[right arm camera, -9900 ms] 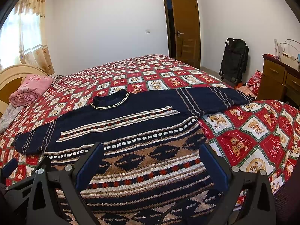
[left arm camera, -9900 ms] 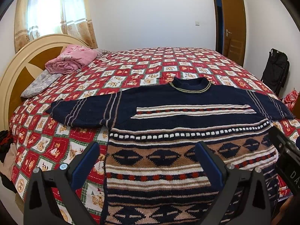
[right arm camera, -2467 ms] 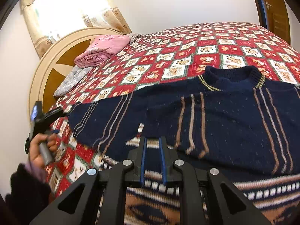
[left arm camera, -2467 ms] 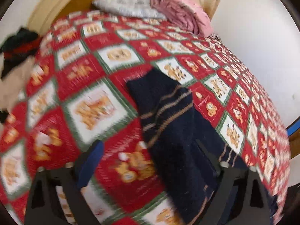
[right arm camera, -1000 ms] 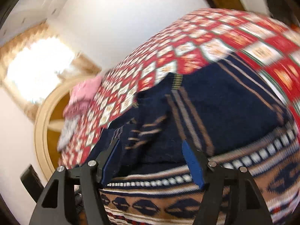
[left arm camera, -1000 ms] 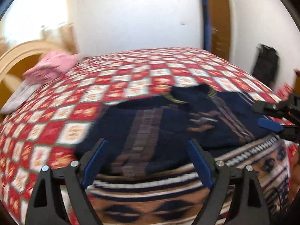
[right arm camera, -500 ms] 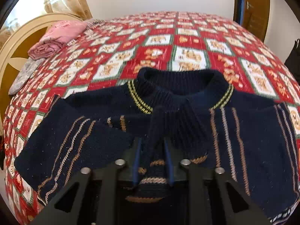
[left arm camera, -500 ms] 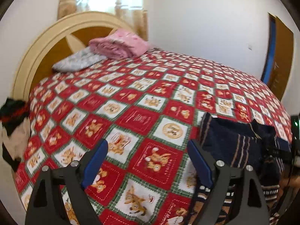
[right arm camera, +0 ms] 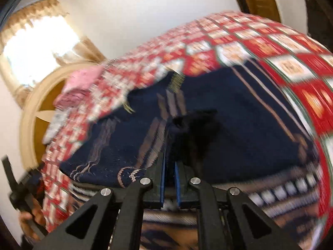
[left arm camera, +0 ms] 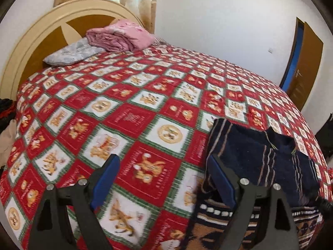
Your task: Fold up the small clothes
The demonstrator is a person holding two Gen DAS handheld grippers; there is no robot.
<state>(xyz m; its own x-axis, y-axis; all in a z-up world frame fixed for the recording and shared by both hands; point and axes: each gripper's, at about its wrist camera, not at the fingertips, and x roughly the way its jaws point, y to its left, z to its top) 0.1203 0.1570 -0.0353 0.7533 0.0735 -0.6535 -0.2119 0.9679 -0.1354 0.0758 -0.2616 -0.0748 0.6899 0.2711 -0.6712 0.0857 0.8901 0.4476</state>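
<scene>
A navy knitted sweater (left arm camera: 260, 156) with a brown patterned lower half lies on the red patchwork quilt (left arm camera: 129, 114), both sleeves folded in over its chest. My left gripper (left arm camera: 162, 162) is open over bare quilt, its right finger (left arm camera: 220, 179) at the sweater's left edge, nothing between the pads. In the blurred, tilted right wrist view the sweater (right arm camera: 239, 125) fills the middle. My right gripper (right arm camera: 169, 177) is low over it, its jaws closing the last bit on a pinch of dark sleeve fabric. A hand holding the left gripper (right arm camera: 12, 187) shows at the lower left.
A folded pink blanket (left arm camera: 120, 35) and a grey pillow (left arm camera: 70, 53) lie by the round headboard (left arm camera: 41, 31). Loose clothes (left arm camera: 6, 125) hang off the bed's left side. A brown door (left arm camera: 308, 62) stands ajar at the right, a dark bag (left arm camera: 326, 133) beyond the bed.
The right gripper shut on the folded sleeve near the collar and now swings with it, the view tilted and blurred. The left gripper turned away from the sweater to the quilt on its left.
</scene>
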